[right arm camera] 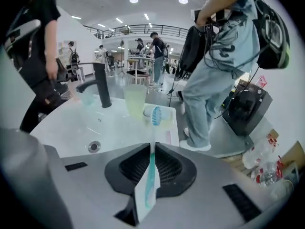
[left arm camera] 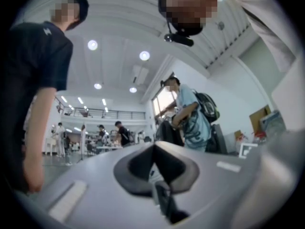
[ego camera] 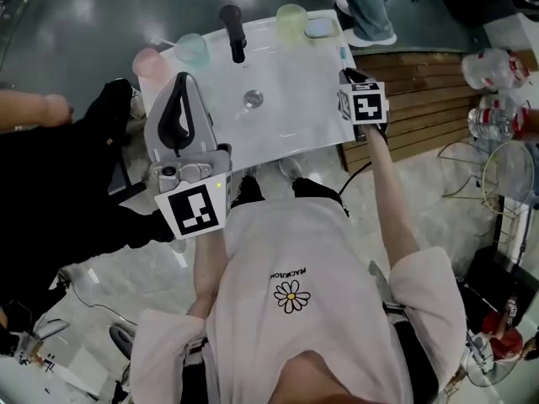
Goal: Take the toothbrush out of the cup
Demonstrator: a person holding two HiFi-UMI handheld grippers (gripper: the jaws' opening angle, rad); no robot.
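Note:
My right gripper (right arm camera: 153, 144) is shut on a toothbrush (right arm camera: 151, 173) with a white and teal handle. Its blue bristle head (right arm camera: 156, 116) sticks out past the jaws, above the white sink top (right arm camera: 119, 128). A yellow-green cup (right arm camera: 135, 99) stands just behind the brush head, apart from it. In the head view the right gripper (ego camera: 349, 76) hangs at the sink's right edge, and the same cup (ego camera: 292, 20) stands at the far rim. My left gripper (ego camera: 180, 87) is raised over the sink's left side, its jaws (left arm camera: 153, 147) shut on nothing and pointing out into the room.
A black faucet (ego camera: 233, 32) stands at the sink's back, the drain (ego camera: 253, 99) in the middle. A pale blue cup (ego camera: 192, 49) and a pink cup (ego camera: 147, 61) stand at back left, a soap dish (ego camera: 320, 28) at back right. People stand behind the sink (right arm camera: 214, 80).

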